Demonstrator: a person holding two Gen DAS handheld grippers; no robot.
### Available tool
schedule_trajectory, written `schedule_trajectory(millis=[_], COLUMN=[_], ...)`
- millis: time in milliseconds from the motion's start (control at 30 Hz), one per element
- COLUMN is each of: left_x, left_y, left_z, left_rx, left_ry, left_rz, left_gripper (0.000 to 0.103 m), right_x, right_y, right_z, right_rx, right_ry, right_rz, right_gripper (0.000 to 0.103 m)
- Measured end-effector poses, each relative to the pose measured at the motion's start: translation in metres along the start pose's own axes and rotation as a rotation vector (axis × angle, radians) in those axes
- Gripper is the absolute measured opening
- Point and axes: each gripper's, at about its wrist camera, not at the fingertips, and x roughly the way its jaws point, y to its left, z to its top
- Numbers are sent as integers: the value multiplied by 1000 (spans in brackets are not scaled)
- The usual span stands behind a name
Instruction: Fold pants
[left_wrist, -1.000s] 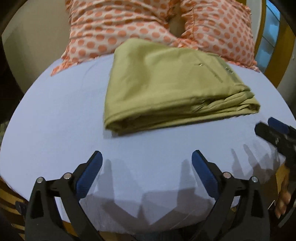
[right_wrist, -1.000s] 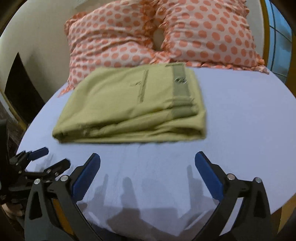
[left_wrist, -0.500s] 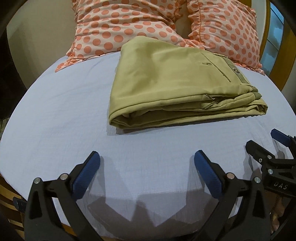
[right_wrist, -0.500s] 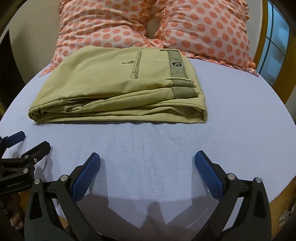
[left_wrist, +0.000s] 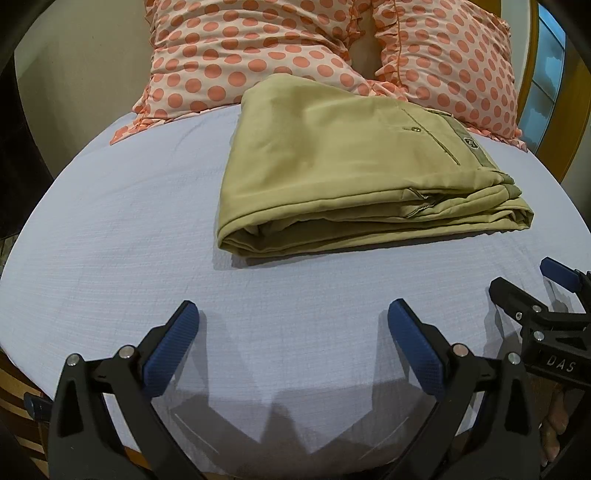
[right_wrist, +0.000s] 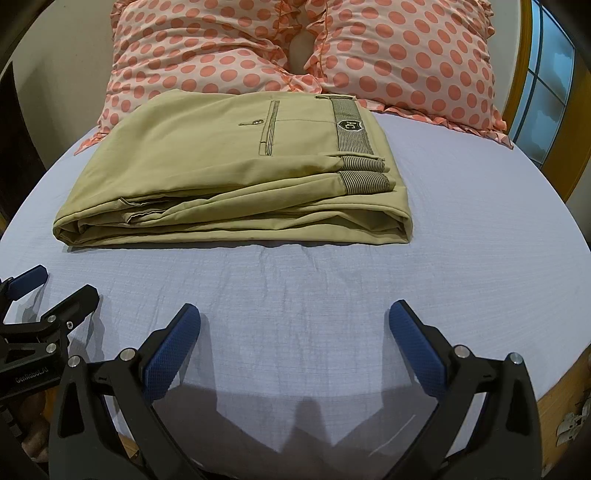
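Observation:
The khaki pants (left_wrist: 354, 170) lie folded into a flat rectangular stack on the light blue bed sheet (left_wrist: 110, 229), with the striped waistband and back pocket on top (right_wrist: 236, 166). My left gripper (left_wrist: 293, 325) is open and empty, held over the sheet in front of the stack. My right gripper (right_wrist: 295, 325) is open and empty, also in front of the stack. Each gripper shows at the edge of the other's view: the right gripper (left_wrist: 532, 284) and the left gripper (right_wrist: 55, 288). Neither touches the pants.
Two pillows with orange dots (right_wrist: 207, 55) (right_wrist: 413, 59) lean at the head of the bed behind the pants. A window with a yellow frame (right_wrist: 543, 92) is at the right. The wooden bed edge (right_wrist: 554, 410) shows at the lower right.
Both grippers have drawn back toward the near edge of the bed and steadied. The folded pants have not moved on the sheet.

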Motion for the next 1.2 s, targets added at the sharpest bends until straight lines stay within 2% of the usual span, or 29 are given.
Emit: schedule_trajectory(millis=[1200], left_x=[2], left_y=[3], left_z=[-1], left_rx=[17], left_ry=[-9], left_rz=[10], left_gripper=[101], right_x=[0], right_y=[-2], right_z=[1], right_rx=[-7], right_ry=[1], right_rz=[6], right_gripper=[102])
